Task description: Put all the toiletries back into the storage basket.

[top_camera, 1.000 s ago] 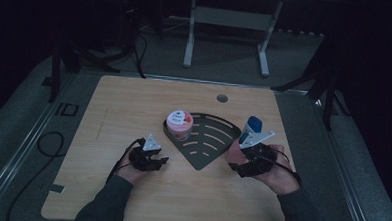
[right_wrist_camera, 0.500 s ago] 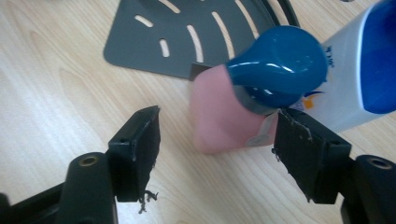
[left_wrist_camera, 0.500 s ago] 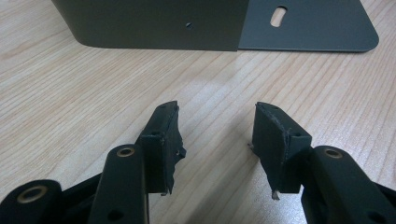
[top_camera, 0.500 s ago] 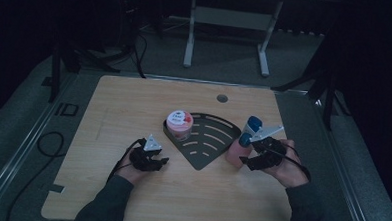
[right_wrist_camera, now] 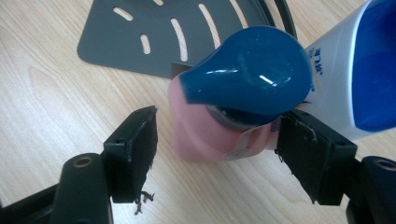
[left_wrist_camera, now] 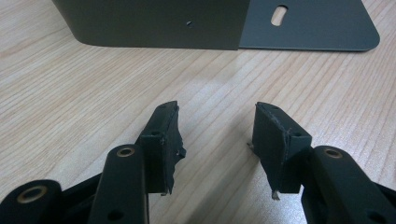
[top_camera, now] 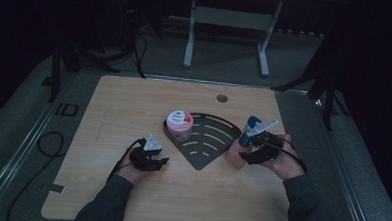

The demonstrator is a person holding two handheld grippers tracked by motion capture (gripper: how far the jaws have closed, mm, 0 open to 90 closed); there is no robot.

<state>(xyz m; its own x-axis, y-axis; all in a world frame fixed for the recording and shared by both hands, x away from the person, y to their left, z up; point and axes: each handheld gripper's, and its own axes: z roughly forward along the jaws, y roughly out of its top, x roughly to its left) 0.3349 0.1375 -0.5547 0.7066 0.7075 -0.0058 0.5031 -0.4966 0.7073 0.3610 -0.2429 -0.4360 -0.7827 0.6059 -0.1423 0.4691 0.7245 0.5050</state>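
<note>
Looks like a lab/test rig: dim room, lone wood table (top_camera: 134, 108) w/ cable hole (top_camera: 222, 98), tripod legs (top_camera: 61, 64), floor cables (top_camera: 47, 144).

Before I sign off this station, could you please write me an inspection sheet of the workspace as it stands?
Surface: light wooden table, with a round hole near the far edge.
Job's things: pink bottle with a blue cap between the right tongs' pads; dark slotted corner rack mid-table; pink tub standing at the rack's left end.
Clutter: white and blue container beside the bottle; small tag at the table's near left corner.
Grippers: left tongs open over bare wood; right tongs open, left pad clear of the bottle, jaws just been opening.
Cables: black cable looped on the floor at left.
Surroundings: dark room, grey carpet, white frame behind.
</note>
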